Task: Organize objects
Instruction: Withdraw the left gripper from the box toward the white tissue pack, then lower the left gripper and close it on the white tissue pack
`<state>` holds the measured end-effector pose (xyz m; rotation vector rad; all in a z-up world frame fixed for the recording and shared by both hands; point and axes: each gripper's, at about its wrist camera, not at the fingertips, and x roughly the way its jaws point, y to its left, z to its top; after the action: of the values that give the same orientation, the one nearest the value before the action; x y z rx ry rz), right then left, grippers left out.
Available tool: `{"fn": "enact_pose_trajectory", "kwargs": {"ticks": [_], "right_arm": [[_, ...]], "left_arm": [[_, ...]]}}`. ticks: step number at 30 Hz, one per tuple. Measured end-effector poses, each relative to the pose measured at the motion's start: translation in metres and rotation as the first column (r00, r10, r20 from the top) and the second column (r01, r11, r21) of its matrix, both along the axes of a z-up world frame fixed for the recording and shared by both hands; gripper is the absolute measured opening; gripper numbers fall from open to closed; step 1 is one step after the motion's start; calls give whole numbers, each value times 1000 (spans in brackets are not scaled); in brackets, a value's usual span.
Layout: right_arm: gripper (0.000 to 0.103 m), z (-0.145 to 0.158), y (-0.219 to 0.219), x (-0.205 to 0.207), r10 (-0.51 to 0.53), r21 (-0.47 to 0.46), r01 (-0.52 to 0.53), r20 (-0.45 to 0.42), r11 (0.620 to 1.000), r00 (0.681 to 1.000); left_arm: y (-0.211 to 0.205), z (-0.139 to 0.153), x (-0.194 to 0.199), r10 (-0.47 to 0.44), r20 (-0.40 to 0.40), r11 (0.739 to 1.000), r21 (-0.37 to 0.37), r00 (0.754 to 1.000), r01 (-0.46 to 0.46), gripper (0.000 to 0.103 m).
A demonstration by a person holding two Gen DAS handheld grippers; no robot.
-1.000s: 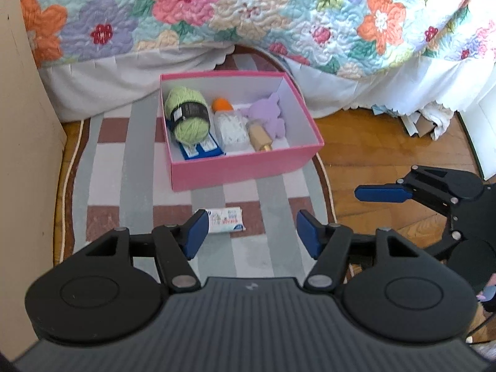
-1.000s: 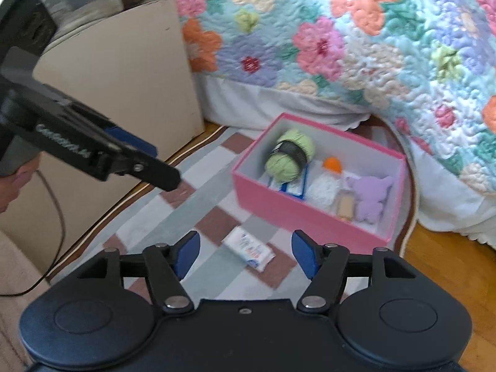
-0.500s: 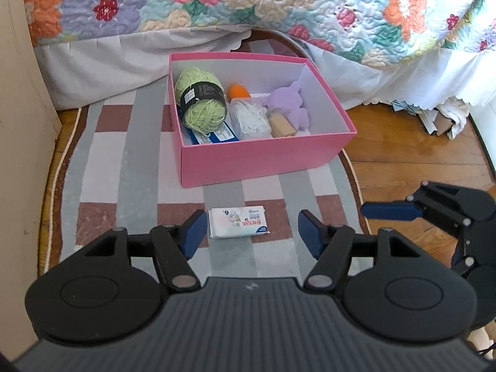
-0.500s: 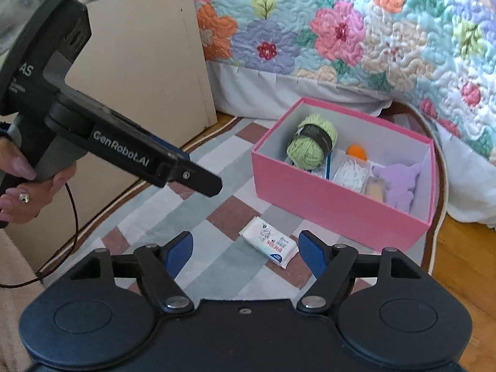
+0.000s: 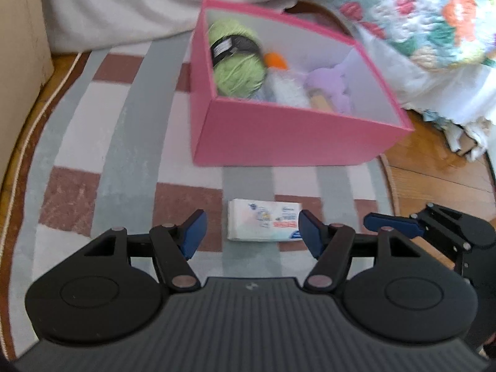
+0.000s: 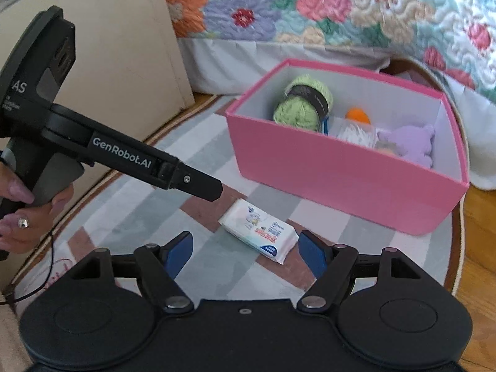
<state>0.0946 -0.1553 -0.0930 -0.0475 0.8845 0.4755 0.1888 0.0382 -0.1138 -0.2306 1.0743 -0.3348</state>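
Note:
A white tissue pack (image 5: 263, 223) lies flat on the striped rug, just in front of a pink box (image 5: 288, 136); it also shows in the right wrist view (image 6: 259, 230). The pink box (image 6: 341, 167) holds green yarn (image 5: 237, 62), an orange ball (image 5: 276, 60), a white bundle (image 5: 286, 90) and a purple plush (image 5: 331, 85). My left gripper (image 5: 249, 235) is open and empty, its fingers either side of the pack's near end. My right gripper (image 6: 245, 249) is open and empty, just short of the pack.
A floral quilted bed (image 6: 341, 6) with a white skirt stands behind the box. A beige panel (image 6: 124, 46) stands at the left. The striped rug (image 5: 108, 142) ends at wood floor (image 5: 434, 170) on the right. The left gripper's body (image 6: 108, 155) crosses the right wrist view.
Both grippers have moved forward and down toward the tissue pack. The box and pack look larger and nearer. Both stay open.

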Motion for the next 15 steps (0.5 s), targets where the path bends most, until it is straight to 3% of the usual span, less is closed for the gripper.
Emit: {"fn": "enact_pose_trajectory", "kwargs": {"ticks": [4,8,12,15], "right_arm": [[79,-28,6,10,14,-45,-15,-14,999,1000],[79,-45,9,17,37,-93,-39,-18,995,999],[79,-55,9,22,49,-77,-51,-36,996,998],[79,-63,11,27,48,-71,-51,-39,996,998]], "left_arm": [[-9,-19,13,-21,-1,998,52,1000,21,64],[-10,-34,18,-23,-39,1000,16,999,23,64],[-13,-42,19,-34,-19,999,33,999,35,63],[-9,-49,21,-15,-29,1000,-28,999,14,62]]}}
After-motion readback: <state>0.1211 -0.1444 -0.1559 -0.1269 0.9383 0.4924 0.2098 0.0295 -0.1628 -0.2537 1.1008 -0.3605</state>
